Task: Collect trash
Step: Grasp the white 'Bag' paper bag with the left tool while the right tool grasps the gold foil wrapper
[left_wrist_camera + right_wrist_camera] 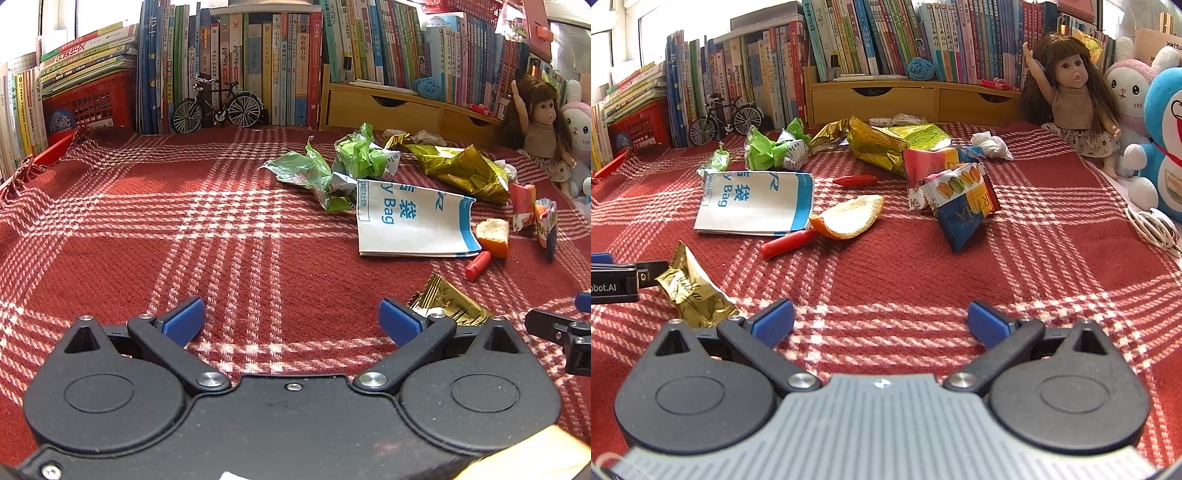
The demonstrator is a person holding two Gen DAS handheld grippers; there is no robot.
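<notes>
— Looking along the right gripper [881,319], what lies closest to it?

— The gold foil wrapper [692,291]. It sits on the red plaid cloth [923,266] just to the near left of the right tongs, almost touching the left blue pad [774,321]. In the left wrist view the same wrapper [448,302] lies just beyond the right pad of the left gripper [291,319], so it is between the two tools.

— Which one is nearer?

— Hard to call; it lies just off a pad of each. The left gripper shows at the left edge of the right wrist view, with a black part right beside the wrapper's far end. Neither pair of tongs straddles it.

— How does it lie?

— Its long axis runs from far left to near right in the right wrist view, slanting toward the right tongs. A sideways shift to the left would likely be needed before the right gripper could close across it.

— And the tongs themselves?

— Both pairs stand wide apart, holding nothing.

— The rest of the trash?

— Farther off: the white paper bag [757,205] with blue print, an orange peel [847,216] just right of it, a red cap-like piece [788,242] in front, the macaron snack packet [964,201] to the right, and the green wrappers [768,147] and gold chip bag [890,144] at the far side near the books [886,37]
</notes>
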